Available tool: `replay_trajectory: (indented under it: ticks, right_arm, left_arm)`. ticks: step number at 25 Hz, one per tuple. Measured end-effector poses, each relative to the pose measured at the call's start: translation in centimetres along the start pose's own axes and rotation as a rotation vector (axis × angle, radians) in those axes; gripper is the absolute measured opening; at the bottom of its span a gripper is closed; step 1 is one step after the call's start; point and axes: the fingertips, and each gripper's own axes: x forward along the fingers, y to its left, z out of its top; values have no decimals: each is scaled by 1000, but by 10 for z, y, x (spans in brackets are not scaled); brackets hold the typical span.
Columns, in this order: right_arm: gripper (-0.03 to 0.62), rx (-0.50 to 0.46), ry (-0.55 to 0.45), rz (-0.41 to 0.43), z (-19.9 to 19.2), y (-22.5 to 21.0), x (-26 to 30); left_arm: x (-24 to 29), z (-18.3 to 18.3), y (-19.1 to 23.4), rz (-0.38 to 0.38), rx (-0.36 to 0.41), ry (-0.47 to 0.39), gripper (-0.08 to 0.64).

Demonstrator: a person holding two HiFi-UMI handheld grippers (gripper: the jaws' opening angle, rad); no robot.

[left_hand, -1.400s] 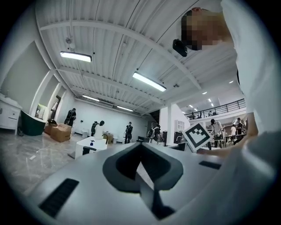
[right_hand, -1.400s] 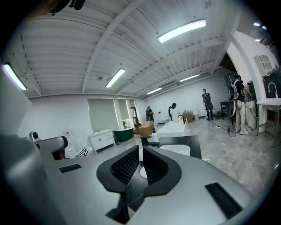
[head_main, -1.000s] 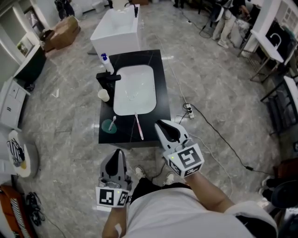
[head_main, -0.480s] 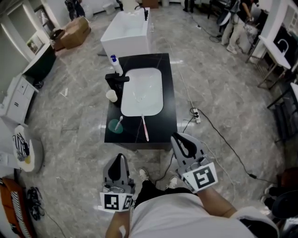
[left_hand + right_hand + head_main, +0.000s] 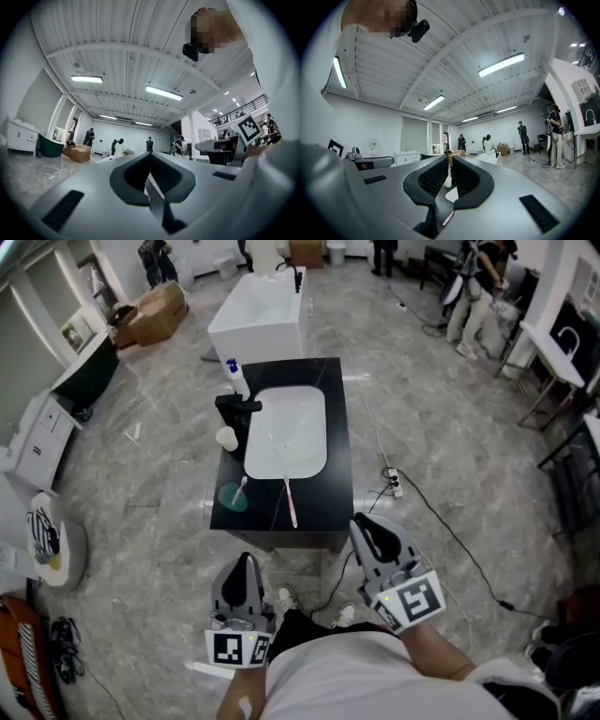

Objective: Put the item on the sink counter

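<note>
I judge the placing done: the pink toothbrush lies on the black sink counter, before the basin. My left gripper is closed and empty. My right gripper is barely parted and also empty. Next I only need to keep both clear.

On the desk, a toothbrush lies before the basin; the faucet and a bottle stand at the basin's left.
</note>
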Motion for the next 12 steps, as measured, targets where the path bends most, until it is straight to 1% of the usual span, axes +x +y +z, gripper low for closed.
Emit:
replay_trajectory:
  ticks: [4,6,9,12]
  right_arm:
    - [54,15,-24,12,9,-1,-3]
    - [54,52,-37,24,10,-1,-3]
    - [54,104,-39,44,8,3,-4]
    - [52,108,-37,58,11,7,-5]
  left_arm:
    - [-2,4,-7,2,14,-9,3]
    - [-6,2,-4,15,22,-10,3]
    - [-12,-2,0,38,14,-6,3]
    - [-12,-1,-1,43,18,-2,3]
